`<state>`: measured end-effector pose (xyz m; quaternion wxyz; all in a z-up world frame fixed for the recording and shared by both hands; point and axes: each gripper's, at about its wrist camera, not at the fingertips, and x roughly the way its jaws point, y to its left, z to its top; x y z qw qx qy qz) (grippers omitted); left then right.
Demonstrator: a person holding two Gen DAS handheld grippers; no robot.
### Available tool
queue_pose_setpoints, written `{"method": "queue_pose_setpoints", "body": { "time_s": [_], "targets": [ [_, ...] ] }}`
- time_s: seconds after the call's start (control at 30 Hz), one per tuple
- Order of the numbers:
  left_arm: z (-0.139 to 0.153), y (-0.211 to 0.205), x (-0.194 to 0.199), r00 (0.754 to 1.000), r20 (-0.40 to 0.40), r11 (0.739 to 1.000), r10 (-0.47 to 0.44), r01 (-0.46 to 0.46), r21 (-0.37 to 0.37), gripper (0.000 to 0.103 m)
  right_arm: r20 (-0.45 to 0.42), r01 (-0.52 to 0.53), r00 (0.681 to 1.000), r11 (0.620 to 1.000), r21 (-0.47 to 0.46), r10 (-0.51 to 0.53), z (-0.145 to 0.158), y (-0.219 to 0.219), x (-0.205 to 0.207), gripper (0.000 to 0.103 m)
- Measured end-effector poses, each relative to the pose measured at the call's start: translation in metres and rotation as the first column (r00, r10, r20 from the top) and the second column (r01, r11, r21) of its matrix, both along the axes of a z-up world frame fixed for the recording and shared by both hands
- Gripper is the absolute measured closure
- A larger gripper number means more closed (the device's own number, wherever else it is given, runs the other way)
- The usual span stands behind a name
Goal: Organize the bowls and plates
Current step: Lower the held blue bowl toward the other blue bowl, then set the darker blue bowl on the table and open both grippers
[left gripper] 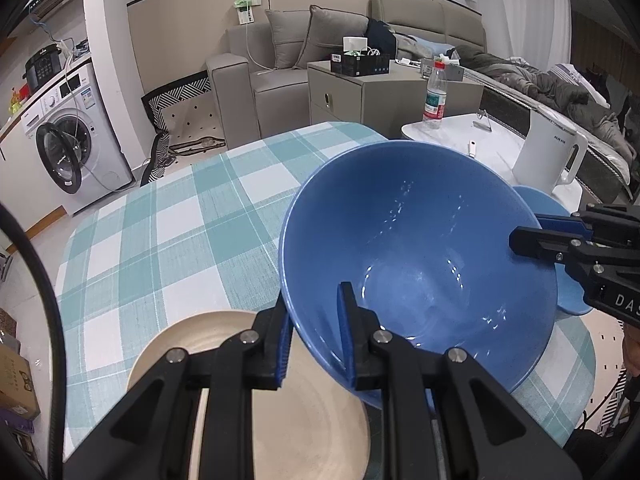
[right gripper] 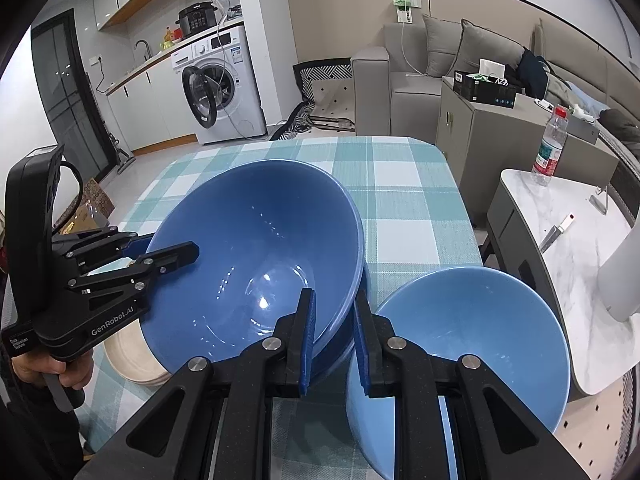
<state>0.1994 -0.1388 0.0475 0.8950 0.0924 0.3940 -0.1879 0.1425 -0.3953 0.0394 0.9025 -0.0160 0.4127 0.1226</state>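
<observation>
Left gripper (left gripper: 316, 336) and right gripper (right gripper: 334, 338) jaws are both clamping the dark blue bowl (right gripper: 256, 256) rim, at 9 and 3 o'clock.

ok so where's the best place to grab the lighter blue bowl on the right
Probably the thin rim of the lighter blue bowl, one finger inside and one outside, coming from above on its near side. It sits upright and open, its wall flares too wide to span, and the big blue bowl crowds its left.
</observation>
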Motion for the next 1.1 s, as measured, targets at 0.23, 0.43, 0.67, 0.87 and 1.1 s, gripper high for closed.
{"method": "queue_pose_setpoints", "body": {
  "time_s": [0.23, 0.43, 0.67, 0.87, 1.1],
  "targets": [
    [-0.008, -0.003, -0.001, 1.0, 0.009, 0.999, 0.004, -0.005, 0.043, 0.085, 0.008, 0.002, 1.0, 0.999, -0.046, -0.001, -0.009, 0.007, -0.003, 0.084],
    [-0.012, -0.006, -0.002, 1.0, 0.02, 0.996, 0.004, -0.006, 0.088, 0.085, 0.022, 0.005, 1.0, 0.995, -0.098, -0.003, -0.015, 0.015, -0.006, 0.083],
    [-0.016, -0.007, -0.003, 1.0, 0.01, 0.995, -0.006, 0.005, 0.103, 0.082, 0.039, 0.01, 0.999, 0.988, -0.156, -0.004, -0.019, 0.023, -0.009, 0.082],
    [-0.02, -0.008, -0.003, 1.0, 0.0, 0.994, -0.012, 0.012, 0.111, 0.081, 0.033, 0.007, 0.999, 0.985, -0.172, -0.001, -0.025, 0.022, -0.008, 0.081],
    [-0.021, -0.008, -0.005, 1.0, -0.006, 0.994, -0.019, 0.019, 0.11, 0.077, 0.032, 0.004, 0.999, 0.984, -0.181, 0.001, -0.027, 0.021, -0.007, 0.081]
  ]
}}
